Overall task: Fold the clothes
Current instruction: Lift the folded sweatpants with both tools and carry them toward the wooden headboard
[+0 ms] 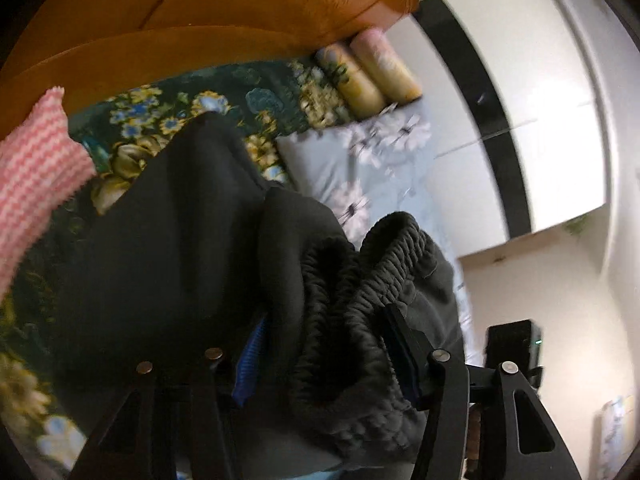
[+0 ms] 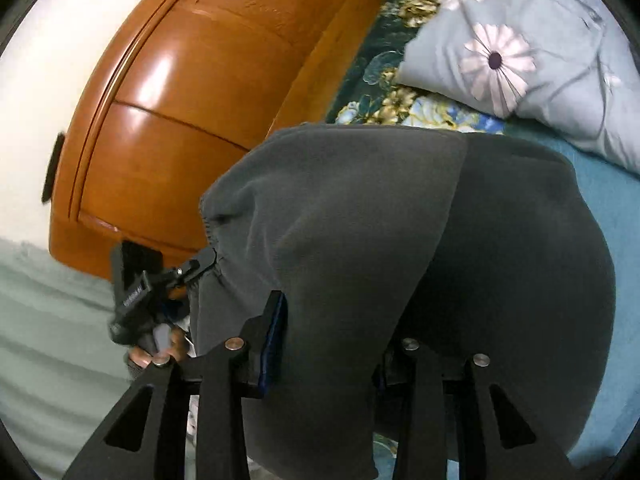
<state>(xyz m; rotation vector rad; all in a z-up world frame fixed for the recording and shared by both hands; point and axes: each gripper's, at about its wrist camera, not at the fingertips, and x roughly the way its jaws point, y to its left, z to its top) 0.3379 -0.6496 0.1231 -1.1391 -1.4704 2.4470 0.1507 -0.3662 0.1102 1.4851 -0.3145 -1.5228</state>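
A dark grey pair of fleece trousers [image 1: 192, 248] with a ribbed elastic waistband [image 1: 360, 280] hangs lifted above the bed. My left gripper [image 1: 320, 364] is shut on the bunched waistband. My right gripper [image 2: 332, 344] is shut on another part of the same garment [image 2: 400, 220], which drapes over its fingers and hides the right fingertip. In the right wrist view the left gripper [image 2: 200, 266] shows at the left, clamped on the garment's edge, with the holding hand below it.
The bed has a dark floral cover [image 1: 224, 92] and an orange wooden headboard [image 2: 180, 100]. A grey daisy-print pillow [image 2: 520, 60], two yellow bolsters [image 1: 372, 76] and a pink-and-white striped cloth [image 1: 36, 168] lie around. A white wardrobe [image 1: 540, 100] stands beyond.
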